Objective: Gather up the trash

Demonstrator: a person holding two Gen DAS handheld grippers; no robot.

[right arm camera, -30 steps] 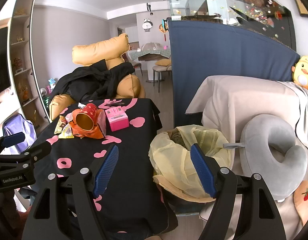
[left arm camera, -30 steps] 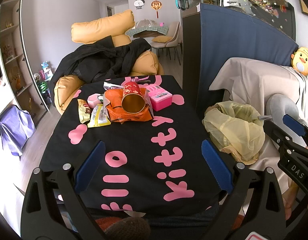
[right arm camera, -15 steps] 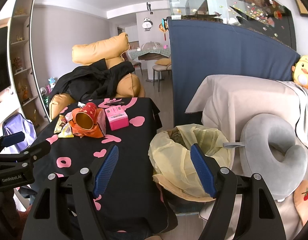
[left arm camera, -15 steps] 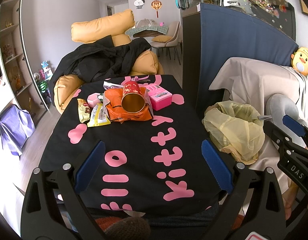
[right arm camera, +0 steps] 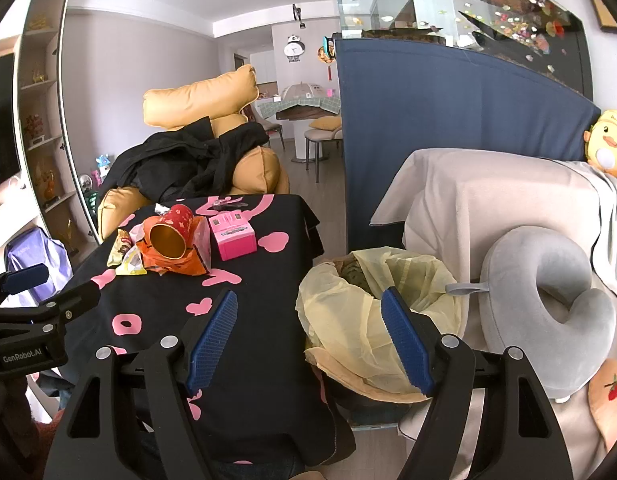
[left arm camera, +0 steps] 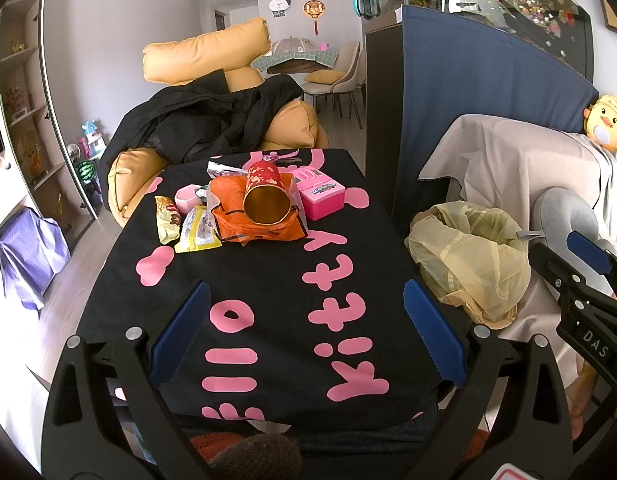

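Black cloth with pink lettering covers the bench (left arm camera: 268, 280), and the trash sits bunched at its far end: a red paper cup (left arm camera: 266, 200) with a shiny gold inside lying on its side atop a crinkled orange plastic bag (left arm camera: 256, 230), with glossy snack wrappers (left arm camera: 196, 232) just beside it on the left. Nothing looks collected yet; I judge this to be the start. The left gripper (left arm camera: 304, 332) hovers over the near end of the bench, jaws wide apart and empty. The right gripper (right arm camera: 308, 340) hangs over the bin lined with a thin, rumpled yellow bag (right arm camera: 368, 304) beside the bench, jaws likewise apart. Next comes a long reach forward, then pinching the light, crushable cup or slippery wrappers.
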